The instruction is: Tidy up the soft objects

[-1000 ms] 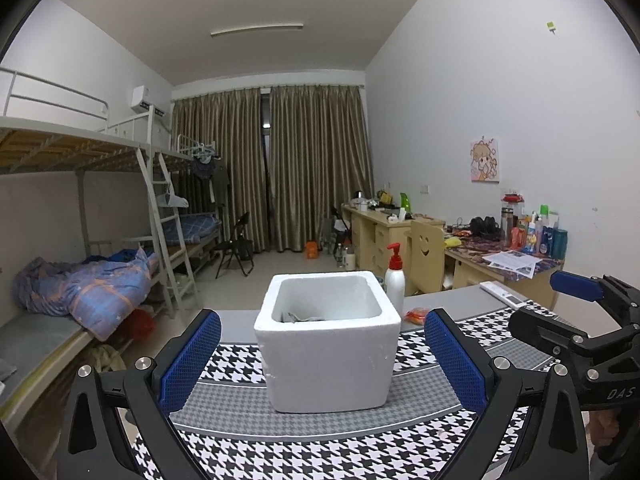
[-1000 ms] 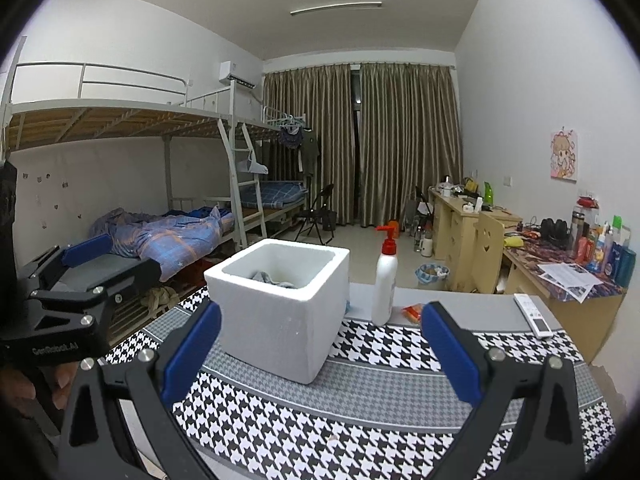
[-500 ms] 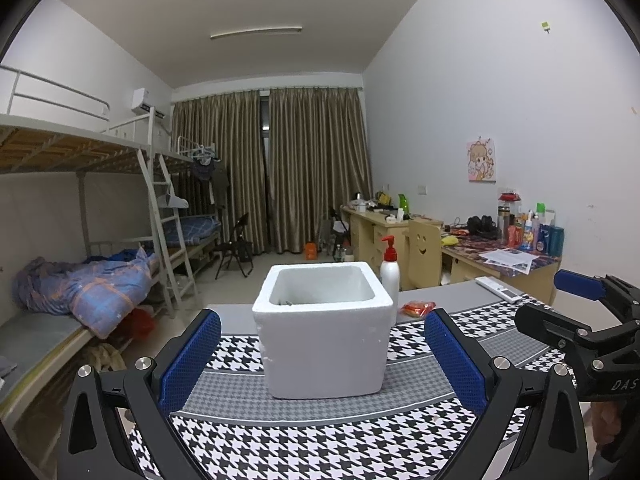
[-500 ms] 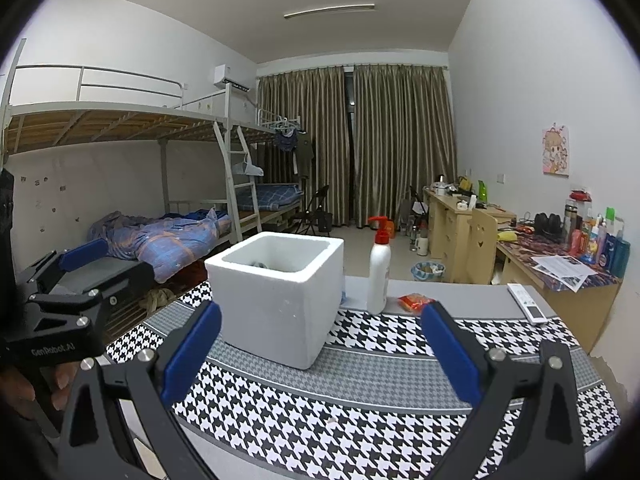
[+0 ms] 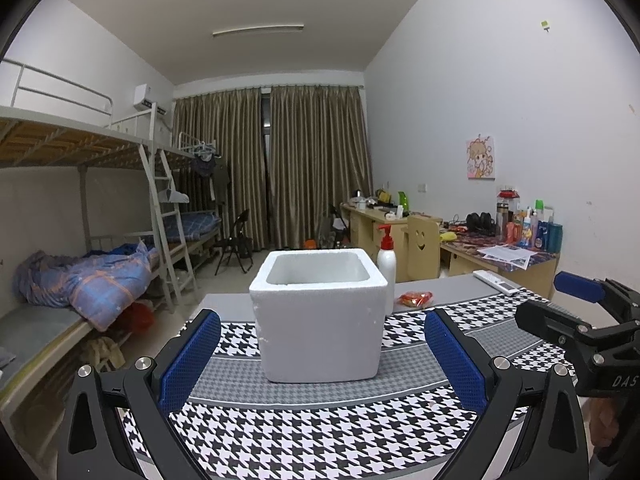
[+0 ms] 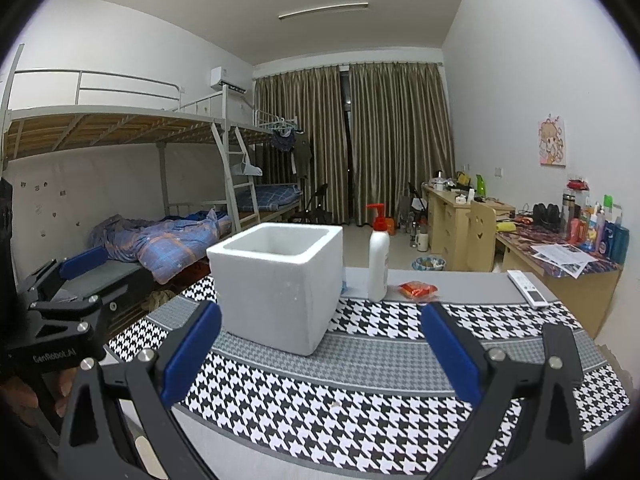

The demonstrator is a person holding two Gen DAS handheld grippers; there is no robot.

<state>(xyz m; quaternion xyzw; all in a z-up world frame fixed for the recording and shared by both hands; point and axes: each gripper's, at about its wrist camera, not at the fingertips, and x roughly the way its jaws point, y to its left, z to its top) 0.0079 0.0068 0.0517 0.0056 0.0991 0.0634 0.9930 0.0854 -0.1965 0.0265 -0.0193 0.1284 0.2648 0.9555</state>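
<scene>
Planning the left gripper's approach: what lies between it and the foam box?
Only bare houndstooth cloth lies between the open left gripper and the foam box, seen in the left wrist view.

table [image 6: 460, 278] | houndstooth cloth [image 6: 360, 396] | foam box [image 6: 280, 280] | pump bottle [image 6: 379, 256] | orange packet [image 6: 418, 289] | remote [image 6: 527, 283]

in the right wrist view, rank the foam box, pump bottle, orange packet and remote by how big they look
1. White foam box, by far the largest, though it also sits nearest the camera.
2. Pump bottle.
3. Remote and orange packet look about alike; too close to rank.
</scene>
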